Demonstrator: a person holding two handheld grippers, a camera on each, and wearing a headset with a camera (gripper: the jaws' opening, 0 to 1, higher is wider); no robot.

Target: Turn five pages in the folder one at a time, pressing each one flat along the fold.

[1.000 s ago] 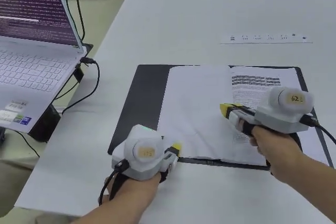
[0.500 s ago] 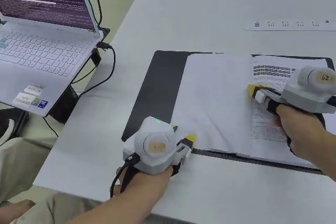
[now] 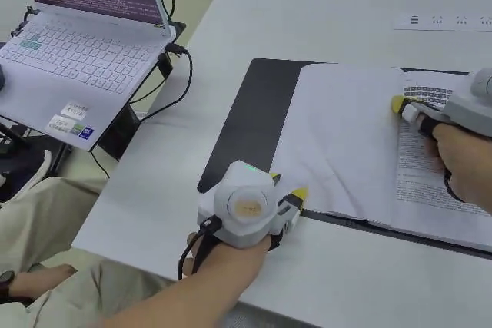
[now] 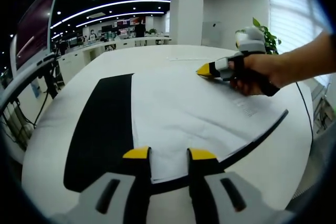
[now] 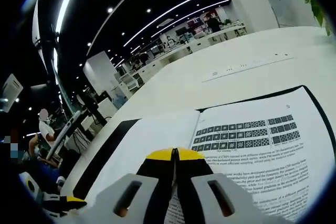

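A black folder (image 3: 246, 120) lies open on the white table. A blank white page (image 3: 338, 136) lies over its left half, and a printed page (image 3: 427, 178) lies on its right half. My left gripper (image 3: 296, 193) sits open at the blank page's near edge; in the left gripper view its jaws (image 4: 169, 154) stand apart just short of the blank page (image 4: 178, 114). My right gripper (image 3: 400, 105) is shut with nothing in it, tip down at the fold. The right gripper view has its yellow tips (image 5: 176, 153) together where blank page (image 5: 157, 135) meets printed page (image 5: 262, 140).
An open laptop (image 3: 84, 44) stands on a stand at the left, with a black cable (image 3: 165, 90) hanging over the table edge. A white power strip (image 3: 453, 21) lies beyond the folder. The person's legs show below the near table edge (image 3: 115, 213).
The head camera has swung left, so everything sits further right. My right gripper has slid a little further up the fold, away from me. The left gripper has stayed at the page's near edge.
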